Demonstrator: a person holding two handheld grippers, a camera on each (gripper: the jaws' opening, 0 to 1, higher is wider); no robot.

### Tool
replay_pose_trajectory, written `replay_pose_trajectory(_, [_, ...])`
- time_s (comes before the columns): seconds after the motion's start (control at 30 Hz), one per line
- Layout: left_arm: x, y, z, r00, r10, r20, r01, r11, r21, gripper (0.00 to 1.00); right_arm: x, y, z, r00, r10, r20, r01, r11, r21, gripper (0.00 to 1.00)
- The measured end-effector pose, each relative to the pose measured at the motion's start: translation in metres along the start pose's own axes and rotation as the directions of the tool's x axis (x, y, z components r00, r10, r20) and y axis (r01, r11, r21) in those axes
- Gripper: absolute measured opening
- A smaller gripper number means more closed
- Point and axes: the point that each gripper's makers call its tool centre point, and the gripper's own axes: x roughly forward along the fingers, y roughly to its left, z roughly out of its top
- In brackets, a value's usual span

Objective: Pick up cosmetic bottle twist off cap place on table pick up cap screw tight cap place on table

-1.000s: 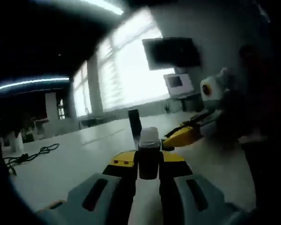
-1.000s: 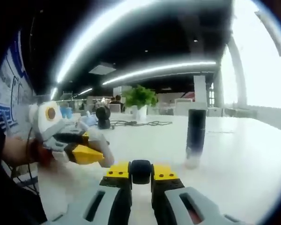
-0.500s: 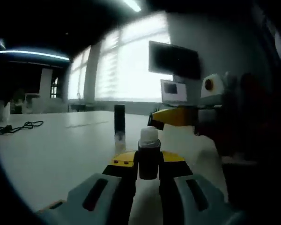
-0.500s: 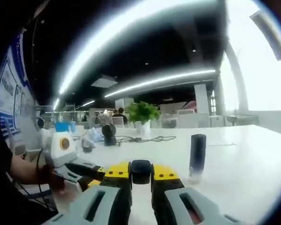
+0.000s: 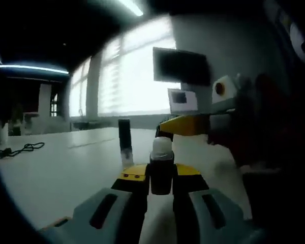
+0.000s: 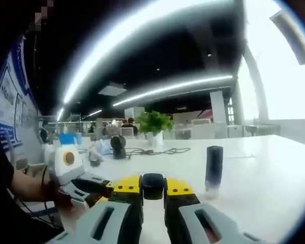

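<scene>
My left gripper (image 5: 161,179) is shut on a dark cosmetic bottle (image 5: 161,173) that stands upright between its yellow-tipped jaws, with its bare white neck (image 5: 161,146) showing. In the right gripper view my right gripper (image 6: 153,190) is shut on a small round dark cap (image 6: 153,183). The right gripper (image 5: 187,125) reaches into the left gripper view from the right, just above and behind the neck and apart from it. The left gripper (image 6: 90,184), held in a hand, sits low at the left of the right gripper view. A tall dark tube (image 6: 213,168) (image 5: 124,139) stands on the white table (image 6: 274,173).
A potted plant (image 6: 152,122), a black cable (image 6: 152,151) and a round black object (image 6: 118,143) lie at the table's far side. In the left gripper view there are bright windows, a wall screen (image 5: 180,66), a small monitor (image 5: 183,100) and a cable (image 5: 20,149).
Both views levelled out over the second. The two grippers came closer: the right one rose beside the bottle neck, and the left one sank toward the right gripper's jaws. Both grips are unchanged.
</scene>
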Motion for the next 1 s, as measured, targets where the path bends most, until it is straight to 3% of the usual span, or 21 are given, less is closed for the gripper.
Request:
replay_pose_trajectory(0.07, [0.000,0.003,0.000,1.000,0.000,-0.002,0.000,1.000,-0.017,0.08,-0.001,0.004,0.003,1.000,0.004,0.008,-0.004,1.000,-0.001,0.10])
replay_pose_trajectory(0.2, [0.001,0.003,-0.006,1.000,0.013,-0.028,-0.011,0.996,0.084,0.08,0.000,0.008,0.007,1.000,0.008,0.017,-0.008,1.000,-0.005,0.10])
replay_pose_trajectory(0.5, [0.000,0.002,-0.013,0.997,0.033,-0.076,-0.030,0.998,0.046,0.08,0.002,0.021,0.011,0.999,0.039,0.006,-0.039,0.999,-0.017,0.09])
replay_pose_trajectory(1.0, [0.001,0.002,-0.021,0.993,0.041,-0.113,-0.035,0.998,0.053,0.08,0.015,0.035,-0.007,0.995,0.069,-0.071,-0.075,0.994,-0.083,0.09])
